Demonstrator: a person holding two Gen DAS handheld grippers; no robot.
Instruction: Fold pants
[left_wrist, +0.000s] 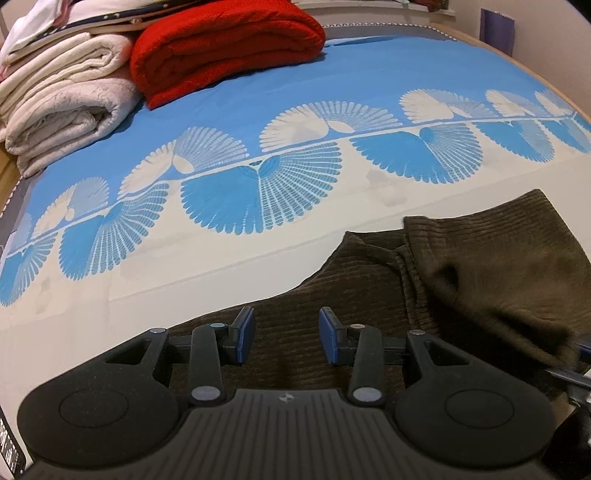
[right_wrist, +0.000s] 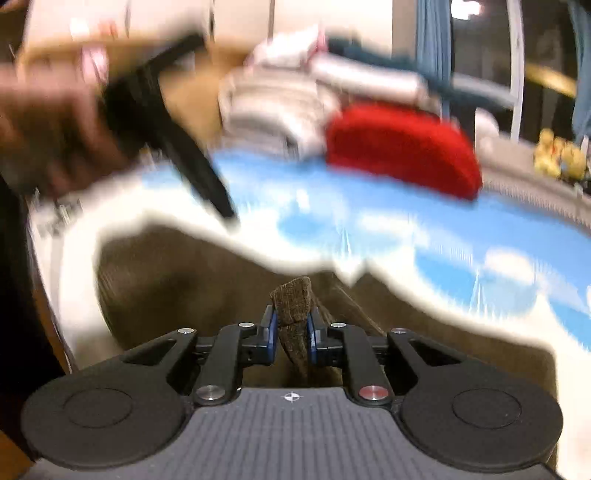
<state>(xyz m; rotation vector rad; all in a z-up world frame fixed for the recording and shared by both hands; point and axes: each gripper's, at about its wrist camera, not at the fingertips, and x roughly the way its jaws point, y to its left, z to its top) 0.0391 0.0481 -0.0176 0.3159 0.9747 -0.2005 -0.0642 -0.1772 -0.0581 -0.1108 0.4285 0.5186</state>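
Dark brown corduroy pants (left_wrist: 461, 266) lie on the bed, bunched and partly folded at the right of the left wrist view. My left gripper (left_wrist: 287, 334) is open and empty, its blue pads just above the flat brown cloth. In the right wrist view, which is blurred by motion, my right gripper (right_wrist: 291, 326) is shut on a pinched fold of the pants (right_wrist: 291, 299), with more of the pants (right_wrist: 177, 288) spread below. The left gripper and the hand holding it (right_wrist: 155, 122) show at the upper left there.
The bed has a blue and white fan-patterned sheet (left_wrist: 258, 177). A folded red blanket (left_wrist: 221, 48) and stacked white and cream blankets (left_wrist: 62, 96) sit at the far left. A wooden bed edge (left_wrist: 546, 70) runs along the far right.
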